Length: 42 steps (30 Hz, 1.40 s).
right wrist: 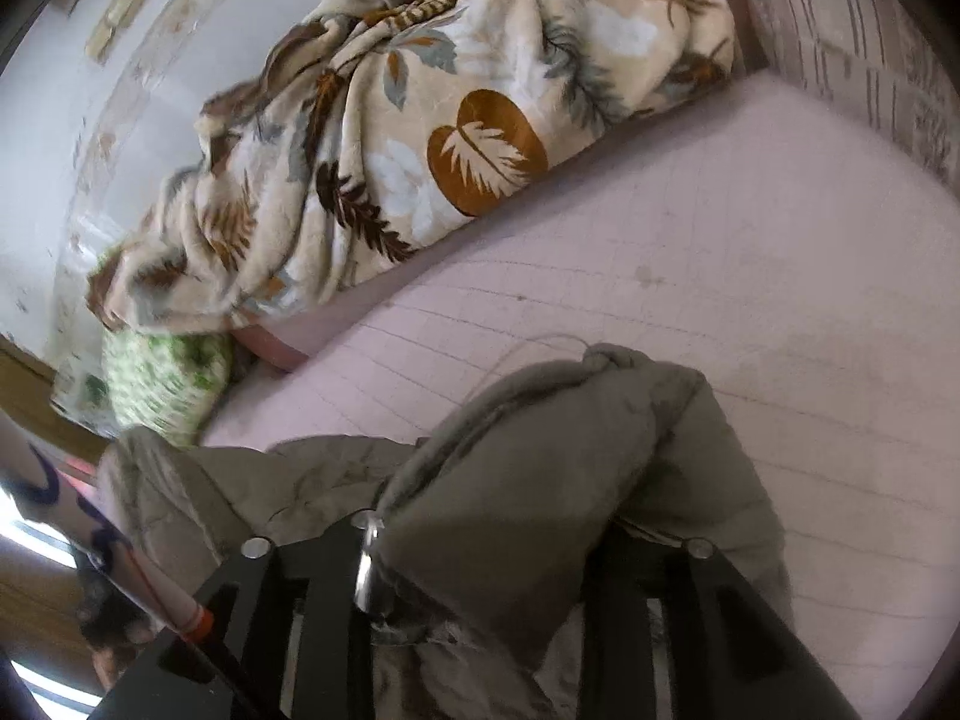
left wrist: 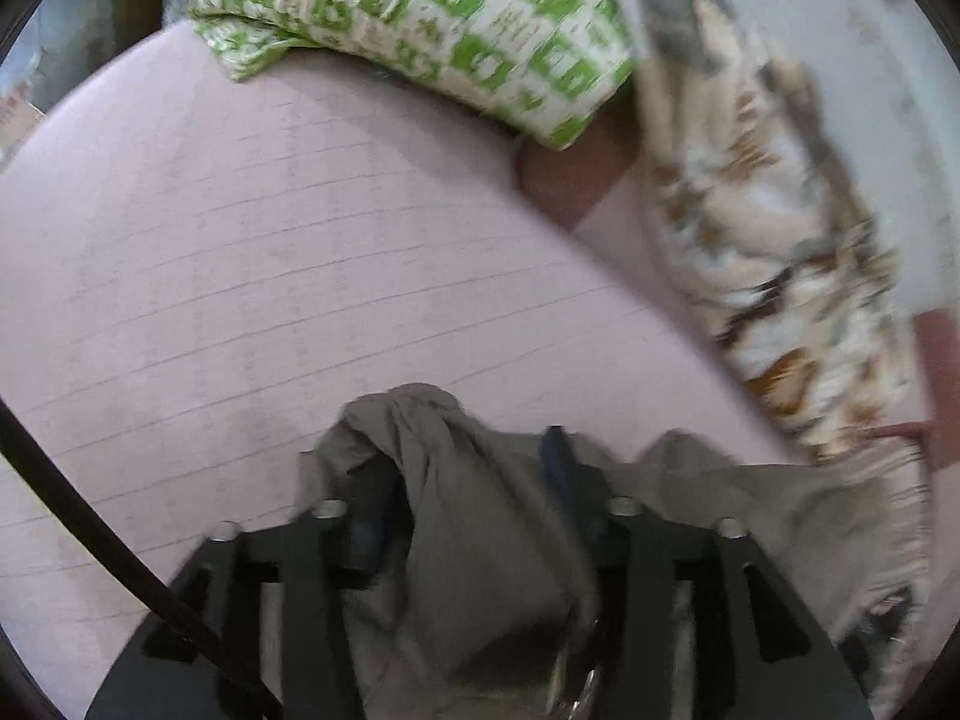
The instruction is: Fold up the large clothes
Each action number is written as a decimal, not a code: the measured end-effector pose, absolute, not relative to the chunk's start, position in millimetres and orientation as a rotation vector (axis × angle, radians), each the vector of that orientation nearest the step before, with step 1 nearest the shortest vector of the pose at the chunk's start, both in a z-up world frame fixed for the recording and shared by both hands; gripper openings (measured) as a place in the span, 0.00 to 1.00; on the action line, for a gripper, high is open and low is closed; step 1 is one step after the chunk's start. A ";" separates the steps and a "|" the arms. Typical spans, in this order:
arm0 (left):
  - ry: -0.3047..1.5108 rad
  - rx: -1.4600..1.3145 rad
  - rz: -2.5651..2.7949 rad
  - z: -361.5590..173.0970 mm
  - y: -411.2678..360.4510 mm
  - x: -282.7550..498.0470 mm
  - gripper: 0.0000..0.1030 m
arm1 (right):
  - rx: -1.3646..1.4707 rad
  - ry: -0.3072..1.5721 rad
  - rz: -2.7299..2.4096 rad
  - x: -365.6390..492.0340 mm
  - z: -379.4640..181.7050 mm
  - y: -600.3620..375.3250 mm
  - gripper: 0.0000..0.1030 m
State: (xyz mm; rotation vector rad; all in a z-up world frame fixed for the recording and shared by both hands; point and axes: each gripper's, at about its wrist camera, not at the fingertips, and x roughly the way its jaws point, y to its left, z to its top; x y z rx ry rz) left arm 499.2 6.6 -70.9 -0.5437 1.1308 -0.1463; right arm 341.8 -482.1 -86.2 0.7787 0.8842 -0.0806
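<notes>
A grey-brown garment (left wrist: 474, 516) is bunched between the fingers of my left gripper (left wrist: 468, 480), which is shut on it just above the pink bed sheet (left wrist: 240, 252). In the right wrist view the same garment (right wrist: 540, 480) is bunched thickly in my right gripper (right wrist: 498, 516), which is shut on it; its fingers are mostly hidden by the cloth. The garment stretches leftward (right wrist: 240, 480) from the right gripper towards the bed edge.
A leaf-print blanket (right wrist: 420, 138) lies heaped along the far side of the bed, also in the left wrist view (left wrist: 768, 228). A green-and-white pillow (left wrist: 432, 18) lies at the head. A black cable (left wrist: 90, 534) crosses the lower left.
</notes>
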 end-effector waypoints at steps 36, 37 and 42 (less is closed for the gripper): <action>0.872 -0.131 -0.117 -71.8 12.7 314.9 0.68 | 0.197 0.969 -0.218 422.7 -131.0 -296.6 0.62; 0.867 -0.123 -0.110 -72.3 14.4 315.2 0.68 | 0.207 0.965 -0.238 427.6 -137.2 -299.7 0.62; 0.882 -0.174 -0.107 -75.9 32.4 317.4 0.68 | 0.155 0.984 -0.263 435.2 -138.6 -297.6 0.63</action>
